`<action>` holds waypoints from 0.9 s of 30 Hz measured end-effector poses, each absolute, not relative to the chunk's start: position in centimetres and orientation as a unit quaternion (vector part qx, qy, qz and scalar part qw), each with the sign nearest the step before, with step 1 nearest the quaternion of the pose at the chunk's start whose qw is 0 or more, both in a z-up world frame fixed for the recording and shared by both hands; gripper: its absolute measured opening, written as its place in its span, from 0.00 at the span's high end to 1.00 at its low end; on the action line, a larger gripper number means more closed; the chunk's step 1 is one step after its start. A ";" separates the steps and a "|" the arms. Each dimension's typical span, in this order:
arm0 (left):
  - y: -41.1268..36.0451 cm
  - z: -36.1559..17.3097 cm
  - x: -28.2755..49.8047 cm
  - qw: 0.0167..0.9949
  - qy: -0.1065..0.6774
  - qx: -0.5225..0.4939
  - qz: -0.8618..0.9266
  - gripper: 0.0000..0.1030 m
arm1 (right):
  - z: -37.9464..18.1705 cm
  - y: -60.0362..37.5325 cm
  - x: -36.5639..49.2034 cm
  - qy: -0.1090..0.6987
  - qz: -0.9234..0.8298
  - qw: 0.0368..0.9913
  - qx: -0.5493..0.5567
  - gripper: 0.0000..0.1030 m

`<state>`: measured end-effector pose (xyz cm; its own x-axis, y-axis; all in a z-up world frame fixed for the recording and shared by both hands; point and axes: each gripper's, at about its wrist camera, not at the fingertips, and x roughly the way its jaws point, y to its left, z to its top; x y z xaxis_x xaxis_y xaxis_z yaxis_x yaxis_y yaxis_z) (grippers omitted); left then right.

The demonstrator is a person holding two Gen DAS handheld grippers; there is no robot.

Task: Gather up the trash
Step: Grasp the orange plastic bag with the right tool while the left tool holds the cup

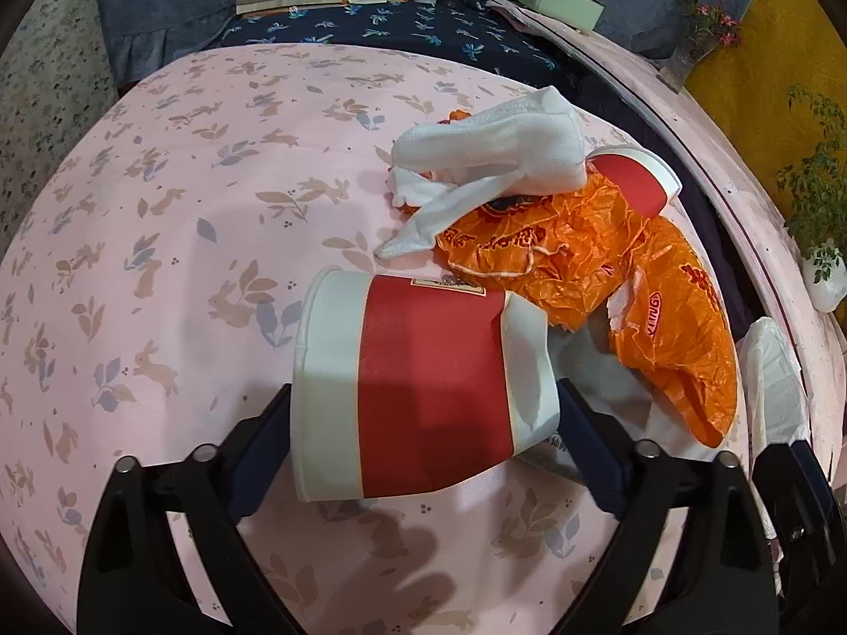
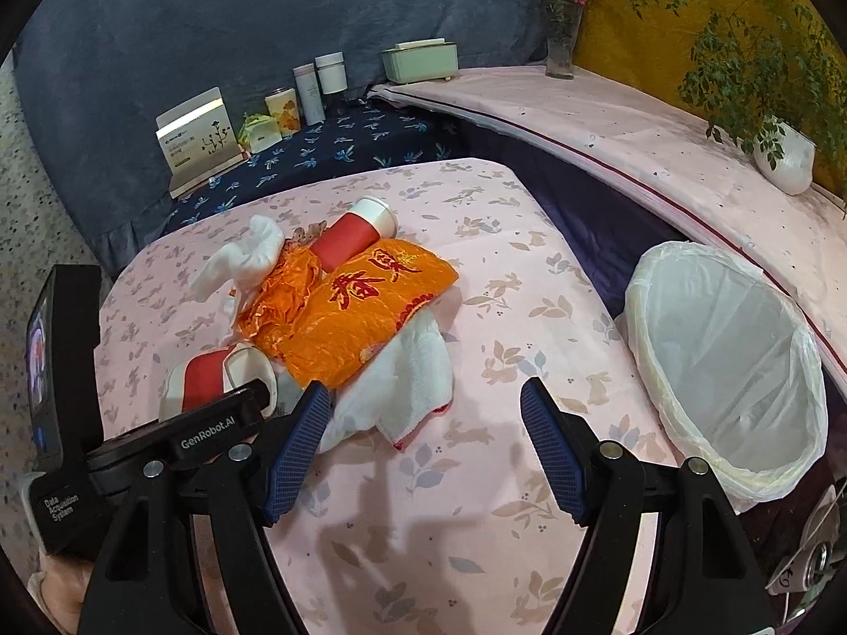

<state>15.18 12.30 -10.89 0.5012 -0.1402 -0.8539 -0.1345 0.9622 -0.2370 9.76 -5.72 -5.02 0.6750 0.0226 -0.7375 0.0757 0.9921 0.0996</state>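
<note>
On the pink rabbit-print bed (image 1: 159,211), left hand-held gripper (image 1: 423,423) straddles a crushed red-and-white paper cup (image 1: 423,386), jaws not yet clamped. Right hand-held gripper (image 2: 423,444) is open, empty. Next: squeeze, carry to white-lined bin (image 2: 725,365).

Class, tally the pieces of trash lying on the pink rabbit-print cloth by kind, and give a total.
Red-and-white paper cups: 2, near cup, far cup
Orange plastic bags: 1
White cloths: 2, far cloth, near cloth
Total: 5
</note>
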 end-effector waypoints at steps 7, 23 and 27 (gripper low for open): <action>12.6 -10.4 14.9 0.858 0.496 -0.135 -0.008 0.24 | -4.5 -3.9 11.6 0.394 -0.002 0.917 0.055 0.31; 14.4 -9.4 14.4 0.869 0.481 -0.115 0.023 0.24 | -7.1 -2.6 14.6 0.434 0.019 0.899 0.062 0.73; 14.1 -8.5 13.8 0.873 0.473 -0.116 0.018 0.24 | -6.4 -3.2 13.8 0.425 0.022 0.902 0.067 0.81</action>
<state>13.84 14.09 -8.52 0.5519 -0.0784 -0.8302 -0.1412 0.9724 -0.1857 13.78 -3.17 -6.37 0.6378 0.0969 -0.7641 0.0174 0.9900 0.1400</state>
